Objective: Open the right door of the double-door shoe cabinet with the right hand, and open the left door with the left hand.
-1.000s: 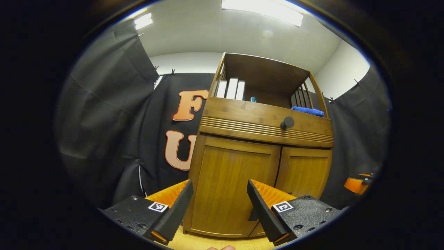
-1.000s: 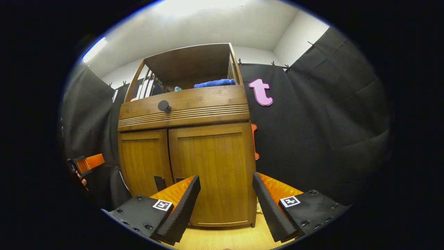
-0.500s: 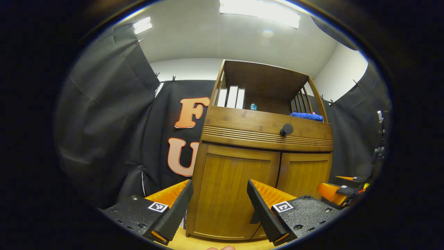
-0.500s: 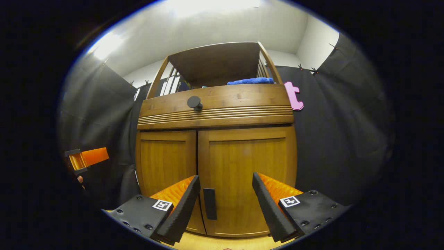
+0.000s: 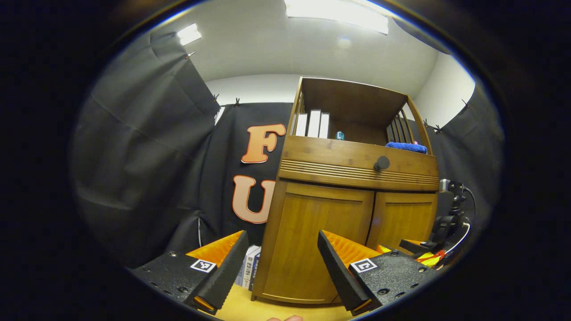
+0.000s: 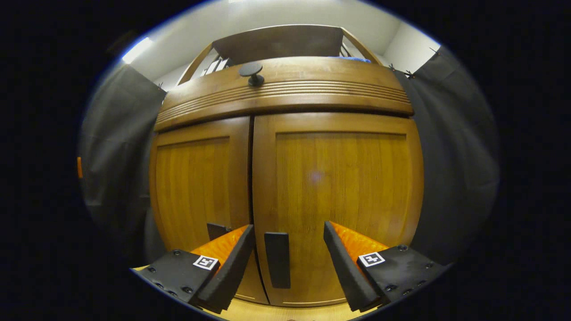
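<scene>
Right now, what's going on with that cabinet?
A person holds a gripper in each hand in front of a wooden cabinet whose two doors are both closed. The right gripper is open, with the right door's handle between its fingers. The left gripper is open too, facing the left door.

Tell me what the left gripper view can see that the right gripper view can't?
Left gripper view: white books on the cabinet's top shelf, a blue cloth, small boxes beside the cabinet. Right gripper view: the right door's dark handle, between the open right tool. Both: the closed doors and round knob.
</scene>
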Demonstrator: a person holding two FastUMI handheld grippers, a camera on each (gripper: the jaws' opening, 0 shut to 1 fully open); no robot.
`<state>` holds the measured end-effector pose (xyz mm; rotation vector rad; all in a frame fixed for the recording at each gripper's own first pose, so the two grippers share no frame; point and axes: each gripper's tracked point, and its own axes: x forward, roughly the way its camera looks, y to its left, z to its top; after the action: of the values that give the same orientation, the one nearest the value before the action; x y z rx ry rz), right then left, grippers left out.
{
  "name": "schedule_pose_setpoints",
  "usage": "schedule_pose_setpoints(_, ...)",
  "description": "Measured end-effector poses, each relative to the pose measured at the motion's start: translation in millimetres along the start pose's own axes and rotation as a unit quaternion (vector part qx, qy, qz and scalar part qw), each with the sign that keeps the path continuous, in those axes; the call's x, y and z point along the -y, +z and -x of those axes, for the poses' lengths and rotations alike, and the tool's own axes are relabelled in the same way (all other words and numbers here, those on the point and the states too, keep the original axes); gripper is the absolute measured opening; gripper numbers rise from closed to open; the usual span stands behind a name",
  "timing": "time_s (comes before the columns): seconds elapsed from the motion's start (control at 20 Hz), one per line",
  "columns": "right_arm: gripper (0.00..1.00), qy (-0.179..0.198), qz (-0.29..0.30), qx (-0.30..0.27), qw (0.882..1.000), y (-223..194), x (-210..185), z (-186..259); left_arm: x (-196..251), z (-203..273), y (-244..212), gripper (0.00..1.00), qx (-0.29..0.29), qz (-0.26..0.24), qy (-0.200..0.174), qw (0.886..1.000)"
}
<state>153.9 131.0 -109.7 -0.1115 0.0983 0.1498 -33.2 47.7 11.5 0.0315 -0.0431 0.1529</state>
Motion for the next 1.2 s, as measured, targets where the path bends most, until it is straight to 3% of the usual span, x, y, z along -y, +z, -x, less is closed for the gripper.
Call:
schedule_pose_setpoints(0.25,0.99,-0.017,-0.017,-0.03,0.999,-24,5,-38,-6,-2,3,0.94,0.002,-0.004,0.006,1.0)
schedule_pose_setpoints(0.3,0.94,-0.023,-0.013,-0.036,0.999,-28,8,-42,-7,-3,4,0.91,0.003,-0.005,0.007,1.0)
schedule_pose_setpoints(0.65,0.87,-0.02,-0.016,-0.031,0.999,-28,4,-40,-16,-3,3,0.94,0.004,0.0,0.013,1.0)
schedule_pose_setpoints(0.7,0.95,-0.015,-0.022,-0.033,0.999,-29,3,-38,-15,-3,3,0.94,0.004,0.001,0.012,1.0)
schedule_pose_setpoints(0.75,0.86,-0.008,-0.029,-0.036,0.999,-29,0,-39,-16,-3,3,0.91,0.004,0.001,0.012,1.0)
schedule_pose_setpoints(0.85,0.71,0.019,-0.04,-0.041,0.998,-31,-15,-40,-15,-4,2,0.94,0.002,-0.001,0.009,1.0)
schedule_pose_setpoints(1.05,0.32,0.02,-0.029,-0.038,0.999,-33,-18,-40,-10,-3,-1,0.91,-0.006,0.002,0.0,1.0)
schedule_pose_setpoints(1.1,0.36,0.024,-0.027,-0.043,0.998,-35,-20,-41,-7,-2,-3,0.95,-0.011,0.003,-0.003,1.0)
schedule_pose_setpoints(1.15,0.33,0.026,-0.022,-0.044,0.998,-33,-19,-40,-5,-3,-5,0.91,-0.016,0.003,-0.007,1.0)
schedule_pose_setpoints(1.2,0.29,0.031,-0.015,-0.045,0.998,-33,-19,-40,-3,-1,-6,0.95,-0.02,0.002,-0.01,1.0)
